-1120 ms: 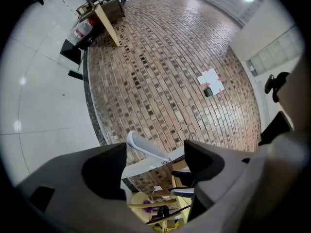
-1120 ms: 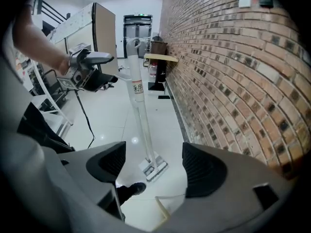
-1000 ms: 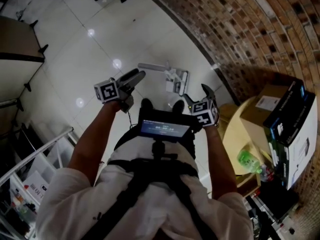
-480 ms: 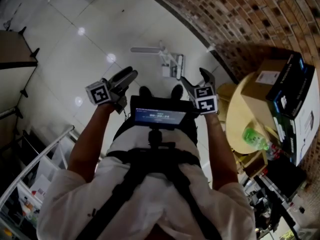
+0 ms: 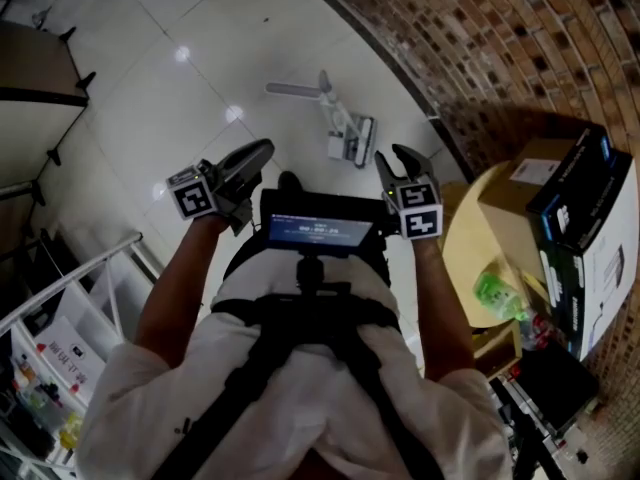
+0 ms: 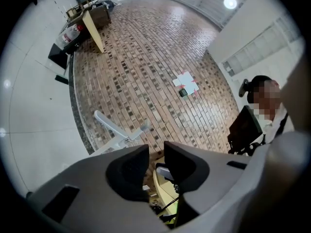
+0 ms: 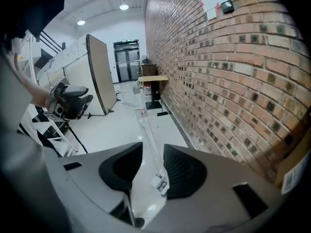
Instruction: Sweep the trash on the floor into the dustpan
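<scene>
A white long-handled dustpan lies on the pale tiled floor near the brick wall, its handle pointing away. I cannot make out any loose trash. My left gripper is held level at waist height, well above the floor. Its jaws are closing, with a narrow gap and nothing between them. My right gripper tilts down toward the dustpan, far from it. Its jaws are also closing on nothing. The white handle shows on the floor beyond the gap.
A round wooden table at the right carries a cardboard box, a black-and-white box and a green bottle. The brick wall curves behind. A white rack stands at the left. A screen hangs on the person's chest.
Both grippers have risen a little, and the right one's jaws stand closer together. The dustpan lies where it was.
</scene>
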The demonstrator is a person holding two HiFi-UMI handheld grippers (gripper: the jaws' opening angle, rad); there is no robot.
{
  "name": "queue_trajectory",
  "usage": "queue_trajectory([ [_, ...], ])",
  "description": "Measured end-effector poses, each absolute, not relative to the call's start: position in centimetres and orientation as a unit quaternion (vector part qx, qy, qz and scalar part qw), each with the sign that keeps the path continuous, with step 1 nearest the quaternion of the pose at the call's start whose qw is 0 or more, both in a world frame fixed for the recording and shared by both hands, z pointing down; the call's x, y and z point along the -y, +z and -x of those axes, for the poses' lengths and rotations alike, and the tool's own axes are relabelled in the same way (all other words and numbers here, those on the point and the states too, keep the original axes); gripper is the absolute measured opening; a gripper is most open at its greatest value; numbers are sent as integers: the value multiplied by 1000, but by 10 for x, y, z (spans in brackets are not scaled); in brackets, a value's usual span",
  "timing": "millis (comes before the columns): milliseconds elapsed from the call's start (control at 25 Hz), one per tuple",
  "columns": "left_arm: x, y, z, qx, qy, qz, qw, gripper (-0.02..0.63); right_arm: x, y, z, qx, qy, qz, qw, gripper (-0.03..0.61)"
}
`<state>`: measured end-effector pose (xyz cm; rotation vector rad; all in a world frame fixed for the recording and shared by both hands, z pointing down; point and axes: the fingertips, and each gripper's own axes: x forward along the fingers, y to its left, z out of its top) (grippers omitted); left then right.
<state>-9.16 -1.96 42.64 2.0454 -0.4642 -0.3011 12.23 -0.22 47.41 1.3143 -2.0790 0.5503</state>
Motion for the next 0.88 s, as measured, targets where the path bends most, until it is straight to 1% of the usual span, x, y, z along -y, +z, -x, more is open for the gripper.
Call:
queue_trajectory([
  [40,15,420,88,196,-129,-844,483,80,-3,471,-125,790,209,-492,301,100],
  [80,11,414,83,202,-134,-844,478,66,-9,470,-128,794,211,-486,299,74],
  [200,-8,406,63,215,-143,-846,466,41,-28,464,-141,801,208,-475,298,17],
  [240,-16,404,55,217,-142,-849,461,17,-35,462,-146,803,208,-474,296,0],
  [440,-57,398,20,222,-138,-856,446,8,-69,447,-163,818,217,-461,268,0],
  [720,-109,389,-18,221,-133,-869,423,5,-101,430,-178,839,244,-445,193,0],
  [880,-136,388,-24,239,-136,-870,408,5,-118,434,-181,850,239,-430,190,0],
])
